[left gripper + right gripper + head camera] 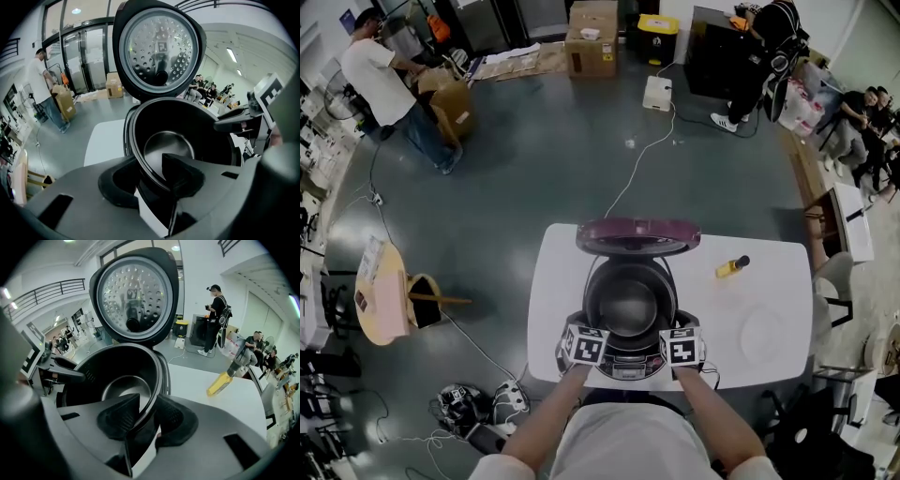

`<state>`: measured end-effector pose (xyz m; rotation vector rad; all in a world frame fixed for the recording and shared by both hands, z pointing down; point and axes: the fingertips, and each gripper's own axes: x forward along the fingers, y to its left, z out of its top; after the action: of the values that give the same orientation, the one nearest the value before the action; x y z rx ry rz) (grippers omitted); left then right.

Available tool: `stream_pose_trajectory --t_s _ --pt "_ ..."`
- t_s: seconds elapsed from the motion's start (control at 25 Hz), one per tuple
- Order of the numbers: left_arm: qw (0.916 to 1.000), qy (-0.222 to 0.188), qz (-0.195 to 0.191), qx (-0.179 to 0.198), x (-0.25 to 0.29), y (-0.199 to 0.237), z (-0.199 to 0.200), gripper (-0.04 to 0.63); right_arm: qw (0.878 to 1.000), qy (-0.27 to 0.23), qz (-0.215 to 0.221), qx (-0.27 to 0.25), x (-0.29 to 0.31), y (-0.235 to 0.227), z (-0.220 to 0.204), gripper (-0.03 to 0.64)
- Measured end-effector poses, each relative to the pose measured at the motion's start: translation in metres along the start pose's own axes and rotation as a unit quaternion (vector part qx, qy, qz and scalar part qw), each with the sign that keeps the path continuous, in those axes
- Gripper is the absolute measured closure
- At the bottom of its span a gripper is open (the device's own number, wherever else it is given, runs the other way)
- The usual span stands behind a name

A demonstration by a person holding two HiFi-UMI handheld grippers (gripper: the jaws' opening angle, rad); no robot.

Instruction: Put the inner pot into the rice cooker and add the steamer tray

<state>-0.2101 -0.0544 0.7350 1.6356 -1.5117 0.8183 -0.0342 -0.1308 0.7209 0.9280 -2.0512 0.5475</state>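
The rice cooker [628, 367] stands on the white table [558, 281] with its lid [637, 236] swung up. The dark inner pot [630, 305] sits low in the cooker's well. My left gripper [591, 330] is shut on the pot's near-left rim, which runs between its pads [150, 180]. My right gripper [671, 330] grips the near-right rim the same way [143, 420]. Both gripper views look into the pot [168, 145] [124, 385] and up at the perforated lid plate [159, 47] [133, 296]. A pale round tray [761, 335] lies on the table to the right.
A yellow bottle [731, 267] [220, 383] lies on the table right of the cooker. A white cable [642, 155] runs across the floor behind. A round wooden stool [380, 291] stands at the left. People and cardboard boxes [592, 39] are farther back.
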Motion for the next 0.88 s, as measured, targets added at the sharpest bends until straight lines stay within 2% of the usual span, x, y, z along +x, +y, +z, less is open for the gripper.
stream_pose_trajectory --t_s 0.32,0.72,0.88 --pt "0.9998 0.015 0.003 0.013 0.009 -0.001 -0.002 0.423 1.000 0.022 -0.005 -0.020 0.012 -0.003 -0.008 0.482" --pt "0.9978 0.021 0.039 0.050 0.011 0.001 -0.007 0.408 0.998 0.046 -0.020 -0.038 0.016 0.001 -0.014 0.474" --pt "0.9974 0.023 0.048 0.049 0.011 0.002 -0.008 0.405 0.998 0.046 -0.025 -0.044 0.016 0.000 -0.013 0.474"
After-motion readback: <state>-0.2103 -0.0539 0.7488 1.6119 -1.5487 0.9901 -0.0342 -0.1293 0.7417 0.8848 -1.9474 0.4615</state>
